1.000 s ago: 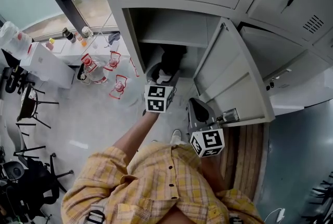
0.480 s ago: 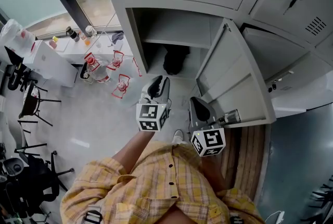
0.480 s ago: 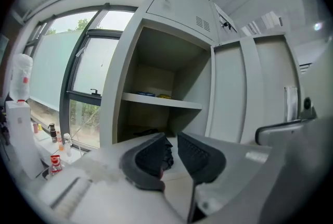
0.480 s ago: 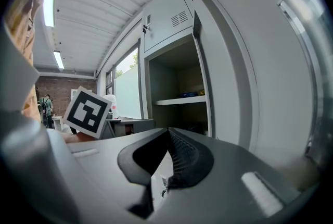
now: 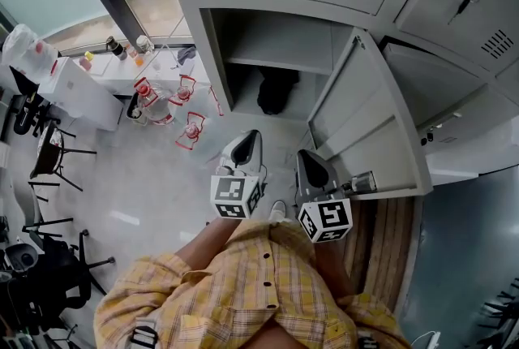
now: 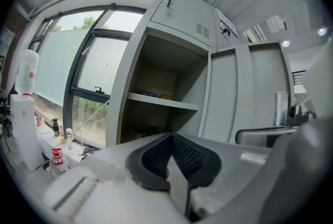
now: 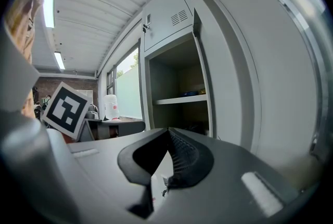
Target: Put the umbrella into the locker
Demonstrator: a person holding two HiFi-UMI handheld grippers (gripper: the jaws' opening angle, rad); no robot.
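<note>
The black umbrella lies in the lower compartment of the open grey locker, under its shelf. In the left gripper view the umbrella is a dark shape below the shelf. My left gripper hovers in front of the locker, clear of the umbrella, shut and empty. My right gripper is beside it, close to the open door, also shut with nothing between its pads. In their own views, both the left gripper and the right gripper have their jaws pressed together.
The locker door stands open at the right. Water bottles in red racks and a white cabinet sit at the left by the window. Black chairs stand further left. More lockers fill the right.
My left gripper has pulled back out of the locker toward the person and its jaws have closed empty. The umbrella stays in the lower compartment. The right gripper has not moved.
</note>
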